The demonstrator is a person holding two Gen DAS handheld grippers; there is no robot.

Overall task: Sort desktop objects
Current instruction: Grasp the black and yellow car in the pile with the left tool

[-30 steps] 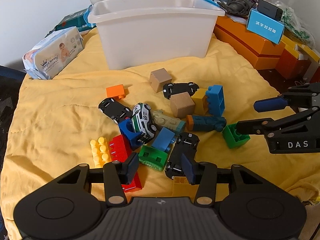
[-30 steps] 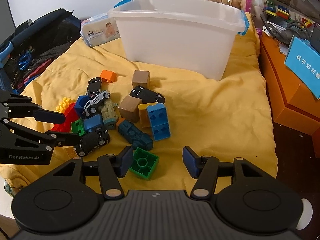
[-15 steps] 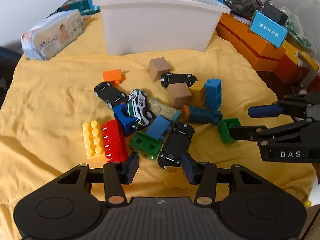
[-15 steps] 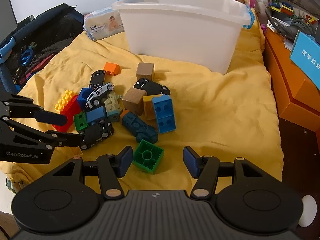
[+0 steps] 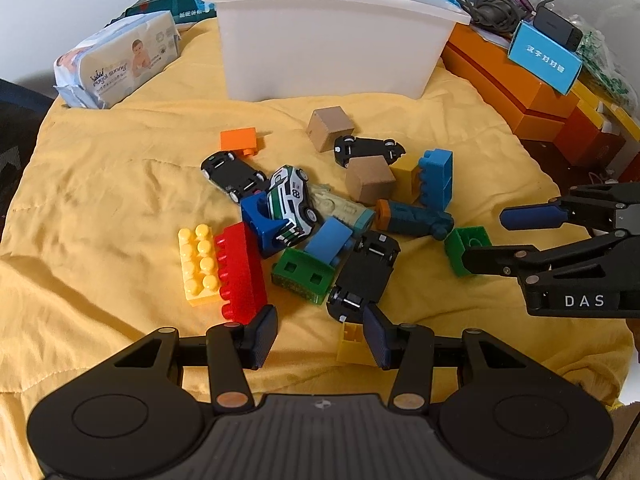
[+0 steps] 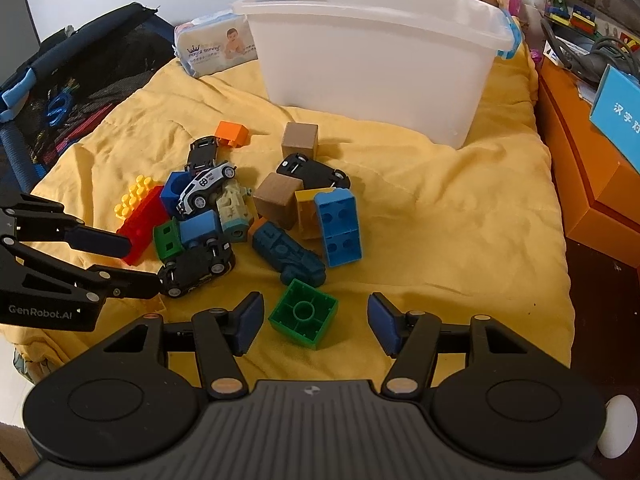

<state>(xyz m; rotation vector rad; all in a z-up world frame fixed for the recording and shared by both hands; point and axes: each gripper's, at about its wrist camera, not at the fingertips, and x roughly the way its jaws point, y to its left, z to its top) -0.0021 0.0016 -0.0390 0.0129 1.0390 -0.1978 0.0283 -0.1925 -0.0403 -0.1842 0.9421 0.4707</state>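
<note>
Between my right tongs point(image 6: 312, 322), spread wide and empty, sits the green block point(image 6: 304, 314). My left tongs point(image 5: 320, 334) are open too. All toys wait outside the white bin point(image 6: 372, 60).

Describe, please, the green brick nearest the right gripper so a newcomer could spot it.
Start at the white bin on the yellow cloth. Come forward past the toy pile to the green brick, lying alone between the right gripper's open fingers. Unlike the other bricks, it is square and shows its hollow underside.
</note>
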